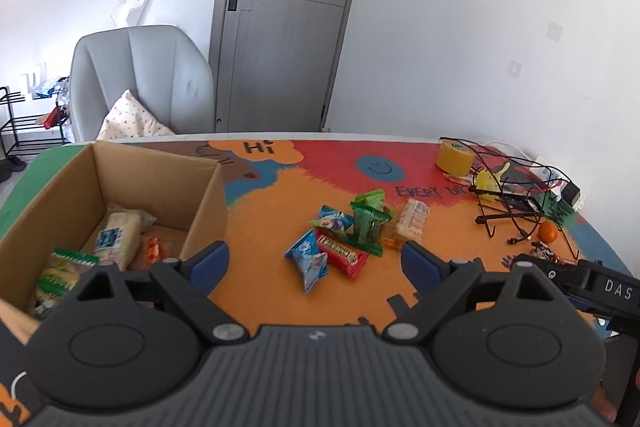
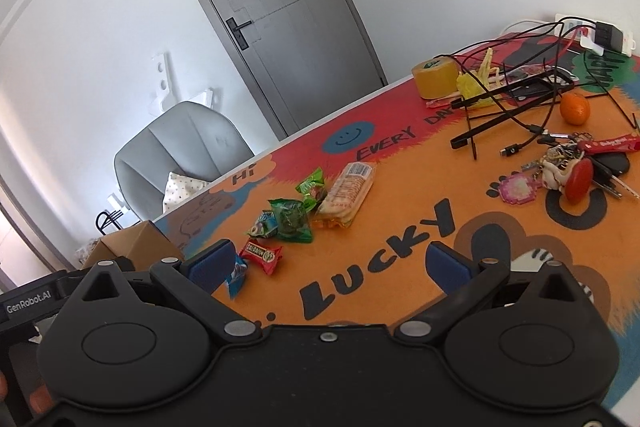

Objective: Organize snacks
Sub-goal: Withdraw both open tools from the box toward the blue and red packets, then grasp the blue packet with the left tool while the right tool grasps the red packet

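While both claws hang over the mat with nothing in them, here's the rundown.

Left wrist view, claw: left gripper (image 1: 316, 261) has its blue pads spread wide, nothing between them, pointing at the loose pile.

Left wrist view, box: cardboard box (image 1: 208, 195) sits at the left of the table, just beside the left pad. I count three packs inside: a pale cracker pack (image 1: 116, 233), a green-trimmed pack (image 1: 60, 275) and an orange-red wrapper (image 1: 154, 249) between them.

Left wrist view, loose snacks: six, I think, well apart from the box. Two blue packs (image 1: 310, 263), one red bar (image 1: 344, 255), two green packs (image 1: 370, 223) stacked together, one wafer pack (image 1: 412, 221).

Left wrist view, other claw: right gripper (image 1: 592, 287) pokes in at the right edge.

Right wrist view, claw: right gripper (image 2: 336, 265) also wide open and empty, with a blue pack touching or tucked behind its left pad (image 2: 210, 263).

Right wrist view, clutter: one tape roll (image 2: 436, 77), one tangerine (image 2: 575, 109), one key bunch (image 2: 576, 173), a tangle of cables (image 2: 532, 95) over a black stand.

Risk, my guess: the pile overlaps, so a grab at the red bar could drag a blue pack along or squash the green ones.

Risk two: both claws aim at the same pile, so they could bump.

Risk three: crinkly wrappers may slip out on the way to the box, or catch its near wall.
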### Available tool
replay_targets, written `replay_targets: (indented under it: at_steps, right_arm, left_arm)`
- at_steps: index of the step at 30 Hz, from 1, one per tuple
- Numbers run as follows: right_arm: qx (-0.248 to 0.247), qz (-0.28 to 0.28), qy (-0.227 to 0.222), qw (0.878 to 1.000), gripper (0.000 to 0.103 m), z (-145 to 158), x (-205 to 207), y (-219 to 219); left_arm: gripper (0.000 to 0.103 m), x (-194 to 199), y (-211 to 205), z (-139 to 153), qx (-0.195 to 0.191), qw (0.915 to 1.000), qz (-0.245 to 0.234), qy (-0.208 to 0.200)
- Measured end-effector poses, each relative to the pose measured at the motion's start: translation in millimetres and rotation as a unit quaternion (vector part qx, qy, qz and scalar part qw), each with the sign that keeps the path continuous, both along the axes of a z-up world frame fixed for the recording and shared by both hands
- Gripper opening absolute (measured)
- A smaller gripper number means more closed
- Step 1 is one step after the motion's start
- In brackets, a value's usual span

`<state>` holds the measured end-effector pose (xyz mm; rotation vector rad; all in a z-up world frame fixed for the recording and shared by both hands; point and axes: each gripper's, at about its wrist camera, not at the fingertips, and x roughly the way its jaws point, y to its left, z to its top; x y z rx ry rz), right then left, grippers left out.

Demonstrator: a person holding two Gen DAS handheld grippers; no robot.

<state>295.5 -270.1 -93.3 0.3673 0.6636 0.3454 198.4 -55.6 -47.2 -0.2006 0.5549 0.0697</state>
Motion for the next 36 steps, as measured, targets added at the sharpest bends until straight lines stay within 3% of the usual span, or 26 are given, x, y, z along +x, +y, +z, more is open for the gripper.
replay_targets:
  at_steps: [5,7,13,18,21,36]
  right_arm:
    - [0.030,0.015,0.003,0.999,0.102,-6.2,13.3,4.0]
    - [0.032,0.023,0.005,0.999,0.098,-9.9,20.0,8.1]
    - [0.040,0.047,0.024,0.998,0.075,-24.6,41.2,20.4]
    - [0.038,0.073,0.037,0.996,0.055,-38.3,60.2,31.4]
    - [0.047,0.079,0.048,0.995,0.048,-43.7,71.9,34.0]
    - [0.061,0.125,0.082,0.987,0.048,-63.3,120.5,61.4]
  left_arm:
    - [0.089,19.0,-0.2,-7.8,-0.005,1.0000,-0.001,0.004]
    - [0.085,26.4,-0.8,-12.1,-0.006,1.0000,-0.001,0.006]
    - [0.068,52.0,-2.4,-28.5,-0.007,0.9996,-0.001,0.029]
    - [0.063,74.1,-0.6,-42.9,-0.009,0.9988,0.008,0.048]
    - [0.060,85.4,0.4,-49.6,-0.010,0.9981,0.011,0.060]
    - [0.049,129.2,4.3,-84.2,-0.006,0.9933,0.023,0.113]
